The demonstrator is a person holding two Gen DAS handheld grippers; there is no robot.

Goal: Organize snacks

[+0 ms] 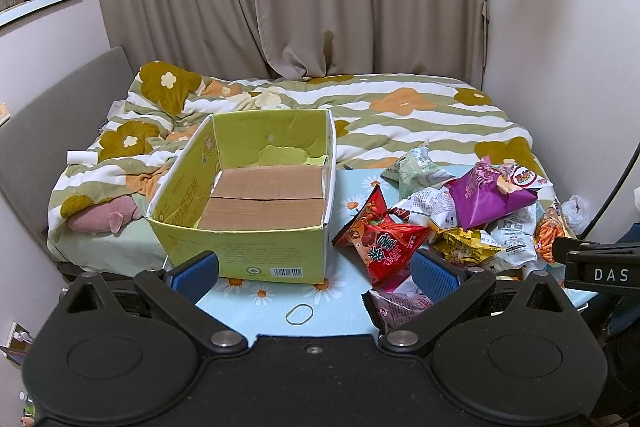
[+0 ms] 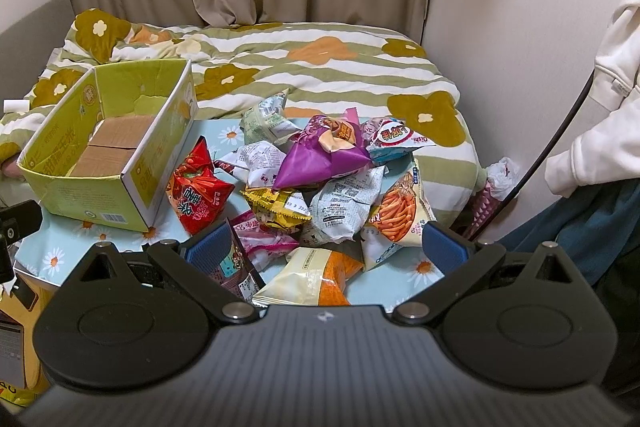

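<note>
Both your tools are wide open and empty: left gripper (image 1: 314, 273), right gripper (image 2: 326, 249) over the snack pile (image 2: 320, 179). Nothing sorted yet; green box (image 1: 244, 251) is empty, just left of the pile. Bags are crumpled, overlapping, mixed colours, all on the table (image 1: 276, 303).

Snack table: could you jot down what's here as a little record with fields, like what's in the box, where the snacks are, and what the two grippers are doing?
surface: table with a blue daisy cloth, set against a bed
box: green cardboard box, open top, nothing inside
snacks: loose pile of snack bags on the cloth, right of the box
nearest the box: red bag
top of the pile: purple bag
stray item: rubber band on the cloth
left gripper: open, holding nothing
right gripper: open, holding nothing, facing the pile
</note>
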